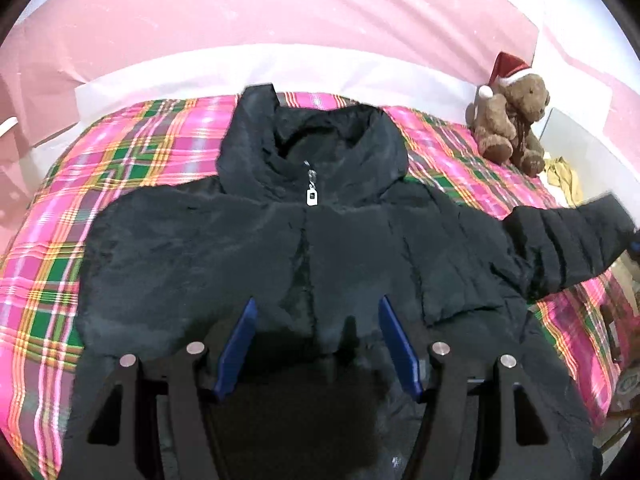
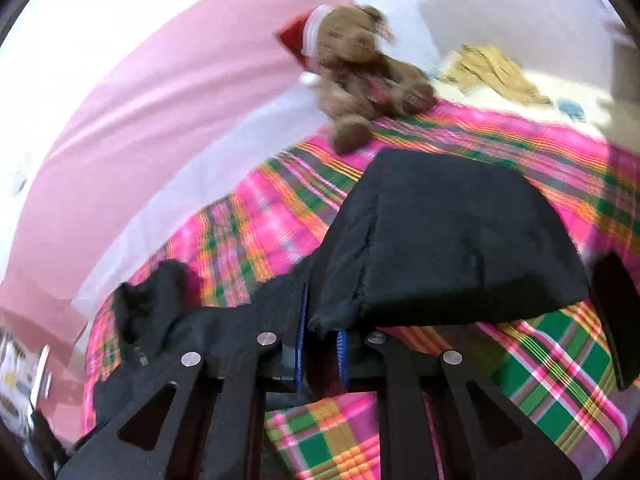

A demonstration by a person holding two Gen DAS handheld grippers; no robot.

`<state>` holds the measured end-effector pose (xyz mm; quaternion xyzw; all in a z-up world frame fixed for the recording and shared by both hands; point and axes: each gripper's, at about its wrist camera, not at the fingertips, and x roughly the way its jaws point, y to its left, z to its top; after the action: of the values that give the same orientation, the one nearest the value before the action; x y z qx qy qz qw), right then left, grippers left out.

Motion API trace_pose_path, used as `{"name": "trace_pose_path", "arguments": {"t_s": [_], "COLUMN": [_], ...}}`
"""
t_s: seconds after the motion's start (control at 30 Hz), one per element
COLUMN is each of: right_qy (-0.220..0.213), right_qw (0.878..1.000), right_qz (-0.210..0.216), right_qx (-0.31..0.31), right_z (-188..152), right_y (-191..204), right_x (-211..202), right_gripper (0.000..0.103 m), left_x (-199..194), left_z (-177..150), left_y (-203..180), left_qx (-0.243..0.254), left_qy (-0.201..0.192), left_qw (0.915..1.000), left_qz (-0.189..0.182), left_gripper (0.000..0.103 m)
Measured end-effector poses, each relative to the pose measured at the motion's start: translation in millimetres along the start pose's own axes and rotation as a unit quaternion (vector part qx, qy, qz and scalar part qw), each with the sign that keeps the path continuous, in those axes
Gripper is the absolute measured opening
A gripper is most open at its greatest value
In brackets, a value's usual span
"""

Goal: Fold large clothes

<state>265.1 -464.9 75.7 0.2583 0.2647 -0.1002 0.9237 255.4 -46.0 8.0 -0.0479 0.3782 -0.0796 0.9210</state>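
Note:
A black puffer jacket [image 1: 280, 248] lies face up on a pink plaid bed cover [image 1: 132, 152], collar at the far end, silver zipper pull [image 1: 311, 196] at the neck. My left gripper [image 1: 316, 308] is open and empty, hovering above the jacket's lower front. The jacket's right sleeve [image 1: 568, 240] is lifted off the bed at the right. In the right wrist view my right gripper [image 2: 322, 320] is shut on that sleeve's cuff [image 2: 452, 248], which hangs in front of the camera above the cover [image 2: 256, 236].
A brown teddy bear with a red Santa hat [image 1: 512, 120] sits at the bed's far right corner; it also shows in the right wrist view [image 2: 360, 76]. A beige cloth [image 2: 496, 72] lies on a white surface beyond it. Pink walls surround the bed.

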Motion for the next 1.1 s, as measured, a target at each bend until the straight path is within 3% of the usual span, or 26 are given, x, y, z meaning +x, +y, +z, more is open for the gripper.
{"name": "trace_pose_path", "arguments": {"t_s": [0.17,0.33,0.53,0.67,0.9,1.0,1.1], "right_qy": [-0.008,0.011,0.058,0.104,0.191,0.218,0.214], "right_qw": [0.997,0.988,0.973,0.957,0.936,0.929,0.925], "right_qz": [0.056,0.1,0.134,0.138,0.124,0.123,0.122], "right_qx": [-0.061,-0.115,-0.18,-0.234,-0.268,-0.274,-0.29], "right_z": [0.8,-16.3,-61.3,-111.7,-185.9,-206.5,-213.0], "right_y": [70.1,136.4,211.2,261.5,293.8,293.3,295.1], "right_x": [-19.8,-15.6,14.0,50.4,116.7,131.7,129.0], "right_gripper": [0.012,0.011,0.011,0.011,0.016,0.03,0.036], "left_x": [-27.8,-46.7,-57.9,-56.4,-63.3,-64.2,-62.3], "left_z": [-2.7,-8.0,-15.3,-21.2,-25.7,-26.8,-26.7], "left_y": [17.5,39.2,68.3,88.0,122.9,130.8,132.6], "left_qx": [-0.008,-0.023,-0.047,-0.062,-0.098,-0.106,-0.112], "left_qy": [-0.021,-0.041,-0.059,-0.059,-0.065,-0.066,-0.064], "left_qw": [0.9997,0.9988,0.997,0.9961,0.9925,0.9914,0.991], "left_qz": [0.007,0.014,0.021,0.025,0.035,0.038,0.035], "left_gripper": [0.065,0.065,0.065,0.065,0.065,0.065,0.065]}}
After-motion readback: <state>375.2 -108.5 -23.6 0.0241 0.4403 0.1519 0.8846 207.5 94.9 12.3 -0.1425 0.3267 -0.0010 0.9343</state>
